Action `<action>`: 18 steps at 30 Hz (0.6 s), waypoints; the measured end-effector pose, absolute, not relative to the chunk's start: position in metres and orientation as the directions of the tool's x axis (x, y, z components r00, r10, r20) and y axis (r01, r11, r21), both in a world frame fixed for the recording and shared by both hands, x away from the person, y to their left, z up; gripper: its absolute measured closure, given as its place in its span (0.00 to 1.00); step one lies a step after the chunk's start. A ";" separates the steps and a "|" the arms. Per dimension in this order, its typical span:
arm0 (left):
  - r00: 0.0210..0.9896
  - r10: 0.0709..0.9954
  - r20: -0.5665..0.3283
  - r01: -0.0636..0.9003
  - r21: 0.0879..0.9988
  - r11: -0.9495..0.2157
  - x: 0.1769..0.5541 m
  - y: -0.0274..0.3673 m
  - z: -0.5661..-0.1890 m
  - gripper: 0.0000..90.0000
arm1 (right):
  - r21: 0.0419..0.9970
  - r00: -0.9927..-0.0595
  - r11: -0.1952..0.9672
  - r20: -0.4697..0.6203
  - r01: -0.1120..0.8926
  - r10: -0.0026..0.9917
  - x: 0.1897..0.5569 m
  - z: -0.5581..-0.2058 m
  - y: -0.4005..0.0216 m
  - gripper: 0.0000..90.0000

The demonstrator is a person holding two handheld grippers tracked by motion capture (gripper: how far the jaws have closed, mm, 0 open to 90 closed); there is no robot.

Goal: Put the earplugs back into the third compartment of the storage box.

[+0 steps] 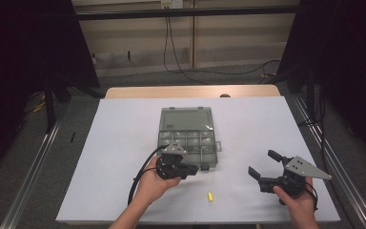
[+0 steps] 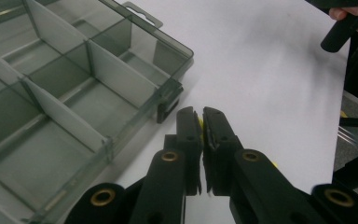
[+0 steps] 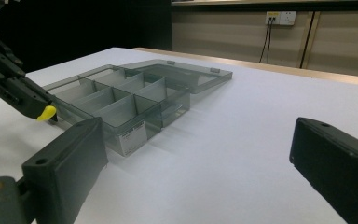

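A small yellow piece (image 3: 46, 112) sits pinched between the closed fingers (image 2: 189, 128) of the left gripper (image 1: 189, 170), held just off the near edge of the clear compartment box (image 1: 187, 138), which lies open at the middle of the desk (image 1: 119, 143). A second yellow piece (image 1: 210, 196) lies alone on the desk near its front edge. The right gripper (image 1: 263, 165) hangs toward the front right corner, its fingers spread wide around nothing.

Lab rig: black curtains (image 1: 24, 43), metal frame (image 1: 186, 13), wall sockets (image 3: 280, 17).
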State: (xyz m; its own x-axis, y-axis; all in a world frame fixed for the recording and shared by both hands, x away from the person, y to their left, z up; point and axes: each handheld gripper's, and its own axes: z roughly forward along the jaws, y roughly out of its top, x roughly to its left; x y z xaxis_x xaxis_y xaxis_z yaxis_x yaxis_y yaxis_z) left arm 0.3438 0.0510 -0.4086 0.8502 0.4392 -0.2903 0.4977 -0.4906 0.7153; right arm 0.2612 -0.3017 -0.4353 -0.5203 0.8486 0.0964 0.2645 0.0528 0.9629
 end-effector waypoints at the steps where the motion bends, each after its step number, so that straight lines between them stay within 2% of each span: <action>1: 0.850 0.440 -0.291 0.498 0.717 -0.488 0.345 0.051 -0.408 0.96 | 0.963 -0.520 0.051 0.098 0.265 0.849 0.261 -0.435 -0.302 0.04; 18: 0.836 0.469 -0.284 0.510 0.718 -0.474 0.367 0.049 -0.394 0.96 | 0.963 -0.521 0.051 0.099 0.265 0.848 0.261 -0.435 -0.302 0.04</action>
